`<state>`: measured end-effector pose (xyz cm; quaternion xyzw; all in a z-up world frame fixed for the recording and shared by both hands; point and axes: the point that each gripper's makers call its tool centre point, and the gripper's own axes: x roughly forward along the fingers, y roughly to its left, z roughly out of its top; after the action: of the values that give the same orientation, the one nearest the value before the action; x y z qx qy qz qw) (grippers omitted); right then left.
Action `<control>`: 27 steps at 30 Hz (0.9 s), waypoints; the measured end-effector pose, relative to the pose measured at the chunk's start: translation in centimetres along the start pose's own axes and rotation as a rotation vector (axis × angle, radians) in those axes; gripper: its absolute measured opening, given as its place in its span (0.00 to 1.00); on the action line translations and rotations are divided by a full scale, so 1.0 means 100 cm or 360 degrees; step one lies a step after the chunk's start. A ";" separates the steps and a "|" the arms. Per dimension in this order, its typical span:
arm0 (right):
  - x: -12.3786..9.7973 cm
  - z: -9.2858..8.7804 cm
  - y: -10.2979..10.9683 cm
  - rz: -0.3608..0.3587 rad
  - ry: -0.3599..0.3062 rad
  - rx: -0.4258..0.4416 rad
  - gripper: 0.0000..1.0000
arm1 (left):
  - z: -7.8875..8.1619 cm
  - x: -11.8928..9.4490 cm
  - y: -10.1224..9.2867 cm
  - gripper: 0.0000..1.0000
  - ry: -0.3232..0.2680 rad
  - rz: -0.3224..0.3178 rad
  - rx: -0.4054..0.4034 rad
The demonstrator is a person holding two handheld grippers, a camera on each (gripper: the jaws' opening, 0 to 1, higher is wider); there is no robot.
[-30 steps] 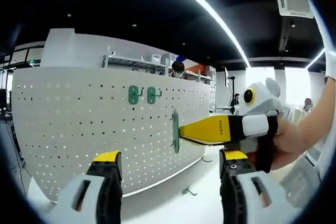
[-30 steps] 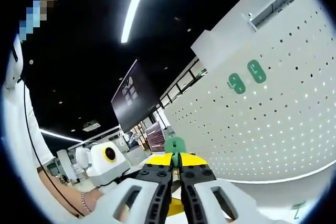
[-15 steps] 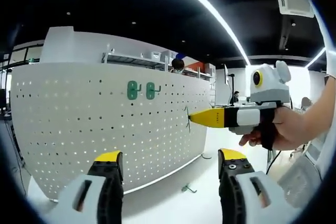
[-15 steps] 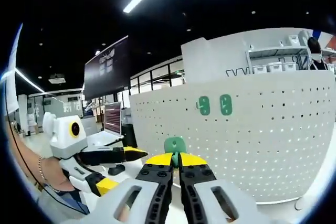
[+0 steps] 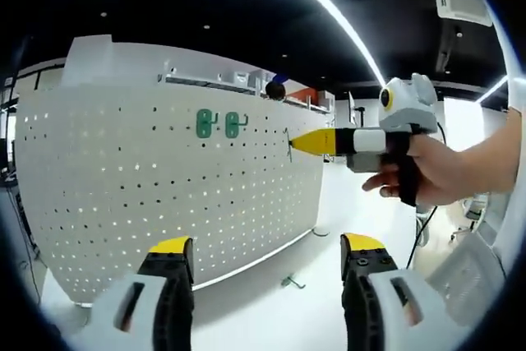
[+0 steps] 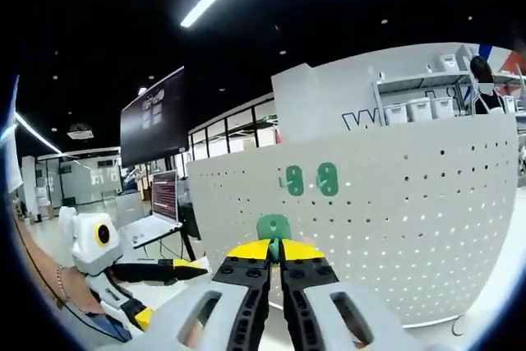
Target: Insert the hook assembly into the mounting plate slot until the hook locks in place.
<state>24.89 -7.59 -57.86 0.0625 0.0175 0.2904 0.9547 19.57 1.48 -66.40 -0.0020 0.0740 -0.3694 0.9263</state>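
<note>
Right hand-held gripper [image 6: 274,254] clamps green hook [image 6: 274,227] before white pegboard [image 6: 394,203]; left hand-held gripper [image 5: 263,246] open, holding nothing.

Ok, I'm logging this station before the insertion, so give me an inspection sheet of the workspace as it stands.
Surface: white table, upright white pegboard.
Job's things: two green hooks mounted on pegboard; third green hook in the right gripper.
Clutter: loose hook lying on the table.
Grippers: left gripper open, empty; right gripper shut on the hook, near the board.
Cables: nothing seen.
Surroundings: shelving, dark screen, laptop, ceiling light strips.
</note>
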 end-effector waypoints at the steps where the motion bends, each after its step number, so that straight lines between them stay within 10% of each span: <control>1: 0.000 0.002 -0.003 -0.0010 -0.0004 0.0000 0.01 | -0.002 -0.001 0.000 0.75 0.0005 0.0006 0.0002; 27: 0.012 0.035 -0.053 -0.0187 -0.0075 -0.0074 0.01 | -0.053 -0.023 -0.001 0.71 0.0190 -0.0017 0.0015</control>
<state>29.04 -11.65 -55.06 0.0461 -0.0080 0.2327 0.9714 17.09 3.26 -71.31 0.0241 0.1273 -0.3741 0.9183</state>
